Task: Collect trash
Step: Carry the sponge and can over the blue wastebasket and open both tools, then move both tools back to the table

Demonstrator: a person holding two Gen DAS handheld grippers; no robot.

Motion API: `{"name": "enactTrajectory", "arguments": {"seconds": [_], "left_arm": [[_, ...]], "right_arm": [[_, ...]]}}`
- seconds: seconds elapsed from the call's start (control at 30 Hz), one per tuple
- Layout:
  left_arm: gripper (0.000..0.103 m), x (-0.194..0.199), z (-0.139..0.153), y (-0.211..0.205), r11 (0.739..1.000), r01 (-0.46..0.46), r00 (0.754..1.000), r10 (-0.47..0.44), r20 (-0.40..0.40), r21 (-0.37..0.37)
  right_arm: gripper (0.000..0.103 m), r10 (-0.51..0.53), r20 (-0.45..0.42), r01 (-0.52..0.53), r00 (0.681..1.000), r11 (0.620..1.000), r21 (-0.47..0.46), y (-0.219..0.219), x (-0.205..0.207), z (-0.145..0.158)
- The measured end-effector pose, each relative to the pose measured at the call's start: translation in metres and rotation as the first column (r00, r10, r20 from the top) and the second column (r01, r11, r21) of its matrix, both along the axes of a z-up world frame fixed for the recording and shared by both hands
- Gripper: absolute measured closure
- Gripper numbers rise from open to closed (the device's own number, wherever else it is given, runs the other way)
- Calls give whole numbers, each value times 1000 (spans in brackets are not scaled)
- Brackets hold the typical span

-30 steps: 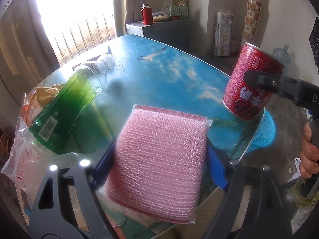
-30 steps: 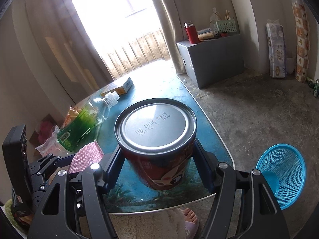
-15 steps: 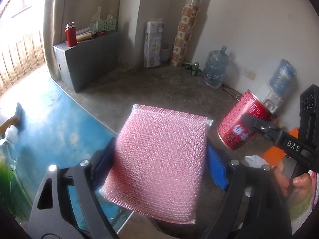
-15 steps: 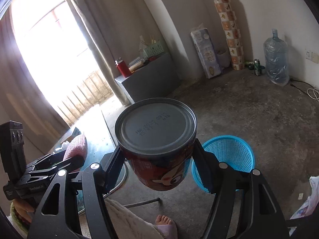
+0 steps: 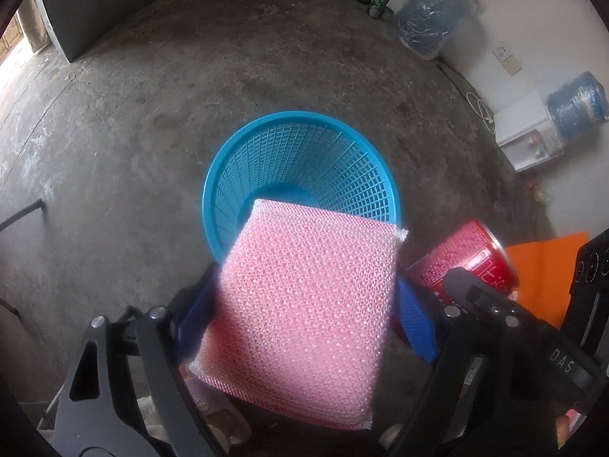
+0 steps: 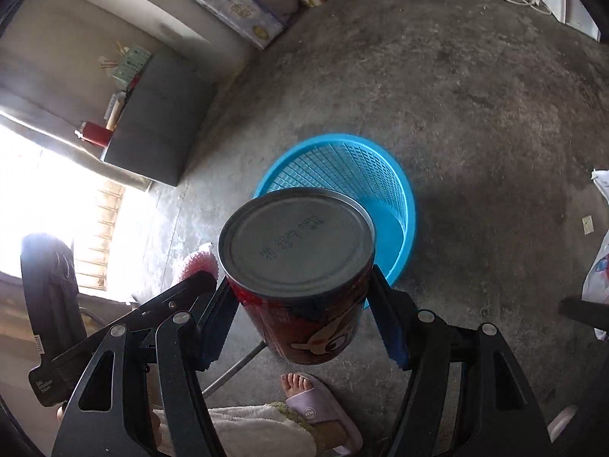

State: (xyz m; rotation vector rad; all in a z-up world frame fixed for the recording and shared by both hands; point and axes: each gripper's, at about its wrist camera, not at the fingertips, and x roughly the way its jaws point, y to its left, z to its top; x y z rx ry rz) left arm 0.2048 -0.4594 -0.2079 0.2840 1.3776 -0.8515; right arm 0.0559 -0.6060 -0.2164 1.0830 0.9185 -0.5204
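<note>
A blue mesh basket [image 5: 300,123] stands on the concrete floor below both grippers. My left gripper [image 5: 304,297] points steeply down over the basket's near rim. A pink mesh sponge [image 5: 304,316] spans its blue pads, and the jaws are opening. To its right is a red drink can [image 5: 468,255], held bottom-up. My right gripper [image 6: 300,304] is shut on the can [image 6: 297,240], above the near-left edge of the basket [image 6: 380,175]. The can's far end is hidden. In the right wrist view the sponge [image 6: 198,262] peeks out at left.
Two large water jugs [image 5: 430,19] [image 5: 574,103] stand by the far wall beside a white box [image 5: 529,141]. An orange sheet [image 5: 544,266] lies right of the basket. A grey cabinet [image 6: 156,125] is at left. A foot in a slipper [image 6: 316,407] and a metal leg [image 6: 232,369] are close below.
Both grippers swung away from the blue table and tipped down toward the floor, carrying the sponge and the can. The basket now lies right under them; the right gripper rolled.
</note>
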Motion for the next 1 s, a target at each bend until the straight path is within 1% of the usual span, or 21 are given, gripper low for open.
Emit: {"name": "enactTrajectory", "arguments": {"seconds": [0.13, 0.2, 0.27, 0.33, 0.43, 0.53, 0.63, 0.73, 0.87, 1.0], "left_arm": [[20, 13, -37, -9, 998, -51, 998, 52, -31, 34], [17, 22, -53, -15, 996, -72, 996, 74, -45, 50], [17, 29, -65, -15, 994, -93, 993, 97, -69, 61], [17, 36, -76, -11, 993, -103, 990, 108, -96, 56], [16, 39, -80, -3, 992, -120, 987, 124, -99, 47], [16, 46, -81, 5, 988, -148, 984, 151, -96, 41], [16, 48, -77, 9, 987, -160, 982, 163, -98, 31], [16, 45, -63, 10, 988, -155, 984, 153, -93, -7], [16, 32, -28, 16, 991, -118, 992, 114, -53, -69], [16, 13, 16, 35, 985, -84, 996, 81, -26, -151]], "right_arm": [[38, -33, -18, 35, 999, 992, 122, -16, 12, -47], [38, -29, -30, 33, 999, 987, 156, -19, 19, -65], [38, -24, -61, 35, 998, 982, 185, -20, 24, -80], [38, -14, -85, 31, 996, 979, 200, -20, 29, -94], [38, -10, -96, 30, 995, 977, 209, -18, 29, -105], [38, -7, -108, 28, 994, 982, 189, -15, 28, -106], [38, -13, -118, 34, 993, 983, 178, -14, 27, -104], [38, -23, -118, 42, 993, 985, 166, -14, 22, -98], [38, -24, -96, 36, 995, 991, 127, -10, 13, -77], [38, -19, -60, 22, 998, 998, 63, -4, -3, -44]]}}
